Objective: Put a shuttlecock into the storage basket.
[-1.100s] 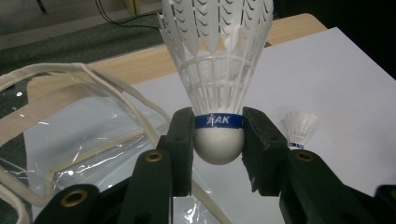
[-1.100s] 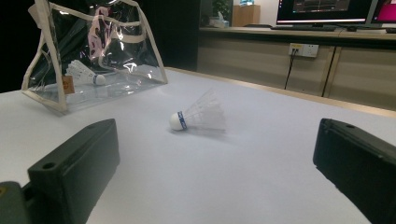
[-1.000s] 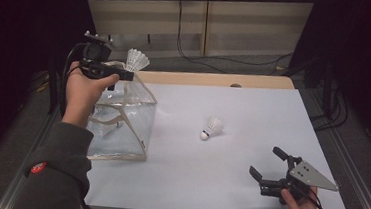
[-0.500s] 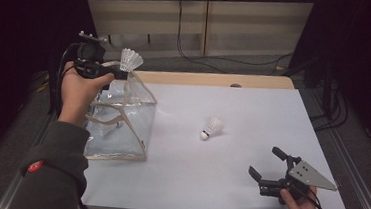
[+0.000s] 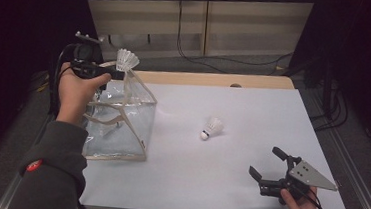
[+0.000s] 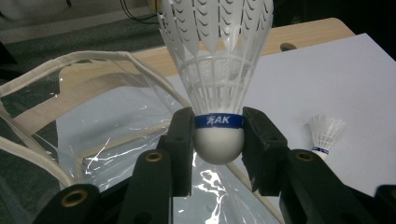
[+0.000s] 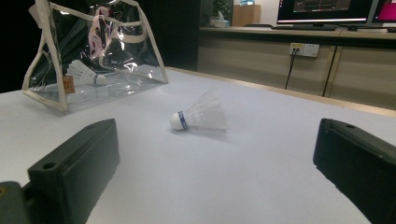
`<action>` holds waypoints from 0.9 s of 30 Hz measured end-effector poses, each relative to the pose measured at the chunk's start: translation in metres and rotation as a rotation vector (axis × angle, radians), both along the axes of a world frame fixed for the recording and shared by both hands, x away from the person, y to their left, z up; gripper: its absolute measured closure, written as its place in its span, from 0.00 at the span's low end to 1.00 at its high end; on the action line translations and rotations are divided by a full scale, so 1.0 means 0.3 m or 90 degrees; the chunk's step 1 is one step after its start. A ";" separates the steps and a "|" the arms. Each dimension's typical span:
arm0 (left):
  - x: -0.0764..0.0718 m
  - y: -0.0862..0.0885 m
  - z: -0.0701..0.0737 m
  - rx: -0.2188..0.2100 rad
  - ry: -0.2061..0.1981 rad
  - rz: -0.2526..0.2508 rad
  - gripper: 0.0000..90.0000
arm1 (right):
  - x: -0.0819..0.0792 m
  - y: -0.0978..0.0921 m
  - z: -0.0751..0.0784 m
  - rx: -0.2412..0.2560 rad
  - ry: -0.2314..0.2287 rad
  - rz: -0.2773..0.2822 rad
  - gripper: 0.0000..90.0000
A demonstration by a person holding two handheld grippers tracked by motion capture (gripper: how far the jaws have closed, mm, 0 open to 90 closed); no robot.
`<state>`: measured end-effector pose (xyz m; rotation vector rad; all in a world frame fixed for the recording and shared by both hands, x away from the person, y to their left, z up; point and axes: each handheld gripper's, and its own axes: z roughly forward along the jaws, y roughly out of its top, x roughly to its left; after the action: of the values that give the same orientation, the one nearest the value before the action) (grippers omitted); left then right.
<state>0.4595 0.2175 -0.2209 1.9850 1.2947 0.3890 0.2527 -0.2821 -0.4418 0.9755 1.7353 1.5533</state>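
My left gripper (image 5: 117,72) is shut on the cork of a white shuttlecock (image 6: 217,56) with a blue band, feathers up. It hangs over the top opening of a clear bag (image 5: 122,119) with beige trim at the table's left. Another shuttlecock (image 7: 84,72) lies inside that bag (image 7: 121,51). A third shuttlecock (image 5: 212,128) lies on its side on the white tabletop near the middle, also visible as the small shuttlecock (image 6: 325,134) and shuttlecock (image 7: 198,115). My right gripper (image 5: 265,161) stands open at the near right, jaws pointed toward it from a distance.
The white table (image 5: 253,110) has a wooden strip with a hole (image 5: 234,85) along its far edge. Cables (image 5: 197,60) lie on the floor beyond, before low cabinets. A metal rail (image 5: 359,163) runs along the table's right side.
My left gripper has carried the shuttlecock slightly to the left above the bag. The right gripper and the shuttlecock on the table have not moved.
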 end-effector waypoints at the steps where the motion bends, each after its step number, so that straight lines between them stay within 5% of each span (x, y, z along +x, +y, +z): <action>1: 0.000 0.001 -0.001 0.002 0.000 0.002 0.73 | 0.000 0.000 0.000 0.000 -0.001 0.000 0.00; 27: 0.010 0.026 -0.005 0.006 -0.002 0.026 0.73 | 0.000 -0.002 0.002 -0.001 -0.004 0.001 0.00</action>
<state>0.4626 0.2254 -0.2224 1.9673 1.3361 0.4185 0.2526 -0.2825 -0.4413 0.9676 1.7337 1.5547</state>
